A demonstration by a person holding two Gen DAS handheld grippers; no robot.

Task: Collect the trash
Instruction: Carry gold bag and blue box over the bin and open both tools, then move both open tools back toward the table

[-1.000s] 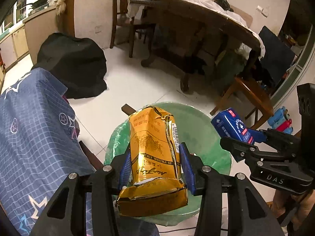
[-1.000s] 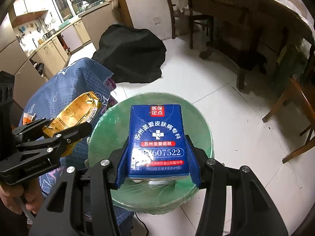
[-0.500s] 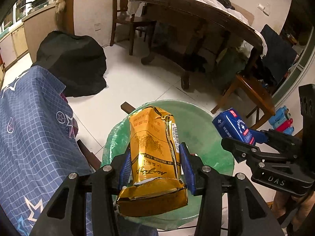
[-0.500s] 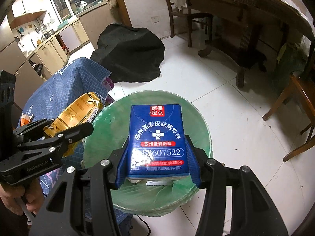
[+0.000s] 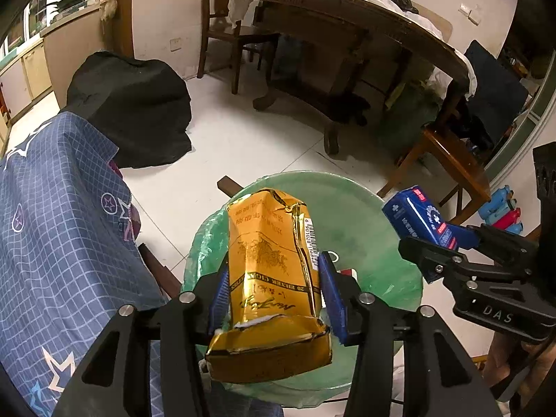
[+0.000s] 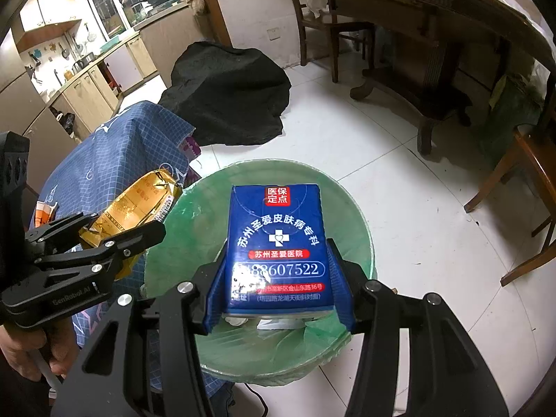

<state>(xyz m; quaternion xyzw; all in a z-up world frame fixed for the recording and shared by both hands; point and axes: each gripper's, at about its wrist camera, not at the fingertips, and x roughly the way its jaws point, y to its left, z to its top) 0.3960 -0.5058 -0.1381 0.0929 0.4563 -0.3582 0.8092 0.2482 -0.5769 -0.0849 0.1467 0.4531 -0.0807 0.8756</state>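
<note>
Above green-lined bin (image 6: 361,229): gripped gold pack (image 5: 271,264), blue box (image 6: 278,243)

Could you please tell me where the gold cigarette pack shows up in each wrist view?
Left wrist view: gold cigarette pack at bottom centre, between the left claw's pads.
Right wrist view: the same pack at mid-left, beside the blue checked cloth.
Shared landmark: the green-lined trash bin beneath it.

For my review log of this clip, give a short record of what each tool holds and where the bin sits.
left tool: grips gold pack; jaws have just been opening a little, pack between the pads
right tool: grips blue box
bin: green-lined, open, directly below both items
task state: neither item dropped in yet
</note>
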